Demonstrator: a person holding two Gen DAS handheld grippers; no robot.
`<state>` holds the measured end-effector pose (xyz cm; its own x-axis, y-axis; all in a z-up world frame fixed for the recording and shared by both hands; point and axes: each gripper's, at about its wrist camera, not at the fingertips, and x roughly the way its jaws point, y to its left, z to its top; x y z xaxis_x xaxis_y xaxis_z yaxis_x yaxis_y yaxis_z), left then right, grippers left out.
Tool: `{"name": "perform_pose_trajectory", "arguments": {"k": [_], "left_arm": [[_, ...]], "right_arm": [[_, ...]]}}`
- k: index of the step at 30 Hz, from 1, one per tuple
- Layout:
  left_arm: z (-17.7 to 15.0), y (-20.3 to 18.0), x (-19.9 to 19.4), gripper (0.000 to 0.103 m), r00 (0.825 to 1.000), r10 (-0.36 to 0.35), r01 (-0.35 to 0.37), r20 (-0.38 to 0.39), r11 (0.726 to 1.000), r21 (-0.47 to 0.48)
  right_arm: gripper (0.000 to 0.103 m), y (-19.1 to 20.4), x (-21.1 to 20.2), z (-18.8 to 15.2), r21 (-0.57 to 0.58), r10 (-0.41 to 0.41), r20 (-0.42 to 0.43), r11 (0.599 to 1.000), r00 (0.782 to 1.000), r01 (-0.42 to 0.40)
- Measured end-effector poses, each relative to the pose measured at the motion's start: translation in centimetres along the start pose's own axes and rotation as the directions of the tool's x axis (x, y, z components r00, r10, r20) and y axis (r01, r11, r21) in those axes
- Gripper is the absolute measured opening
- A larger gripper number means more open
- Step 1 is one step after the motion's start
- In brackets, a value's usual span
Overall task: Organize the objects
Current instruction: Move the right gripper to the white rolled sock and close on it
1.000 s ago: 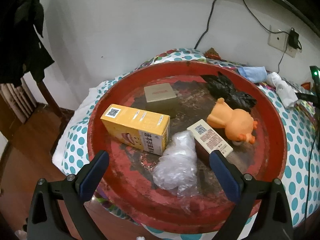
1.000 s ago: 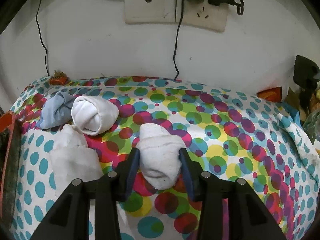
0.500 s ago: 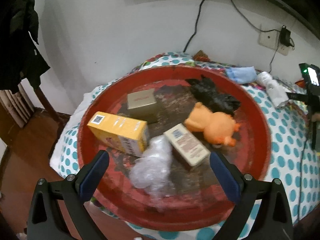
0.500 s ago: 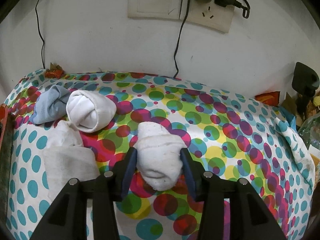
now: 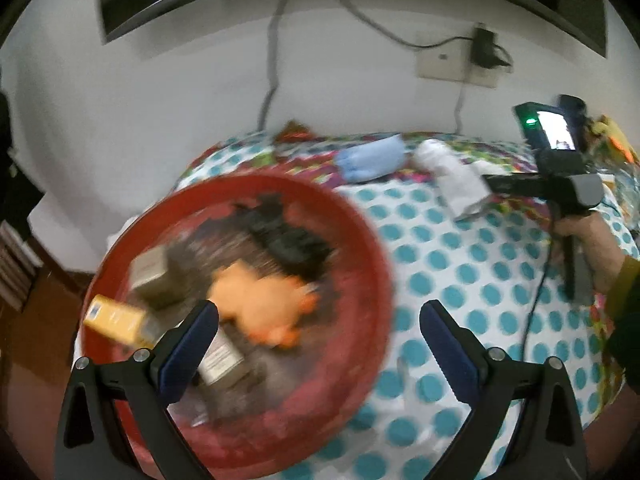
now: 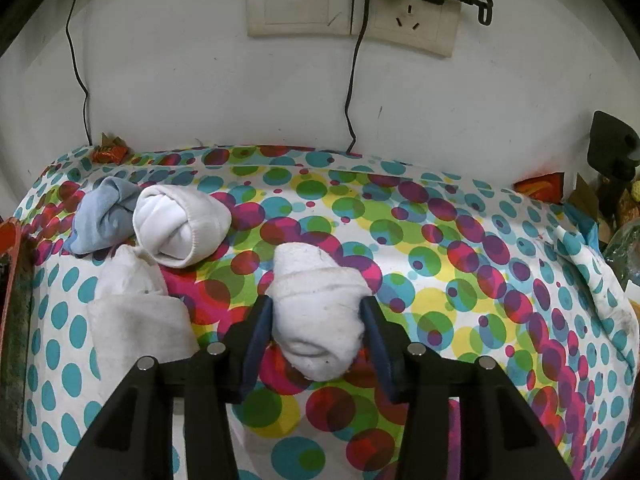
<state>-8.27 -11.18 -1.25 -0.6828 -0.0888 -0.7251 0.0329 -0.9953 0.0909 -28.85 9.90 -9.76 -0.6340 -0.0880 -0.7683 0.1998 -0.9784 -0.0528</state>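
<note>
Tools tipped down: your right tool (image 6: 316,320) was squeezing the white rolled sock (image 6: 318,312) on the spotted bench (image 6: 460,280); your left tool (image 5: 318,322) gaped empty, over the red tray (image 5: 372,272).

Rolled white sock (image 6: 320,312): fuzzy bundle, lying on the dotted bedspread (image 6: 460,280), lengthwise between the blue pads of the right gripper (image 6: 318,334), whose jaws are closing on both its flanks.
Second white roll (image 6: 180,224): smooth, coiled end facing the camera, up-left of the first.
Blue sock (image 6: 102,216): crumpled, touching that roll's left side.
Flat white cloth (image 6: 132,312): folded, lying below both.
</note>
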Motion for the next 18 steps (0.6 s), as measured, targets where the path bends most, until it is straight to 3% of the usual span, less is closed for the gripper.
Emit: {"name": "perform_pose_trajectory", "arguments": {"k": [4,12,18], "left_arm": [[1.3,-3.0,1.5,0.101,0.999,-0.048,0.048,-0.013,0.999,0.012],[3.0,-6.6,4.0,0.101,0.992,-0.127,0.127,-0.026,0.992,0.007],[4.4,-8.6,6.1,0.101,0.989,-0.134,0.134,-0.058,0.991,0.001]], "right_arm": [[0.036,0.2,-0.6,-0.8,-0.051,0.0,-0.001,0.999,1.0,0.0],[0.033,-1.6,-2.7,-3.6,-0.057,0.033,-0.009,0.998,0.999,-0.033],[0.033,-3.3,-4.9,-6.2,-0.056,0.048,-0.01,0.997,0.999,-0.049]]}}
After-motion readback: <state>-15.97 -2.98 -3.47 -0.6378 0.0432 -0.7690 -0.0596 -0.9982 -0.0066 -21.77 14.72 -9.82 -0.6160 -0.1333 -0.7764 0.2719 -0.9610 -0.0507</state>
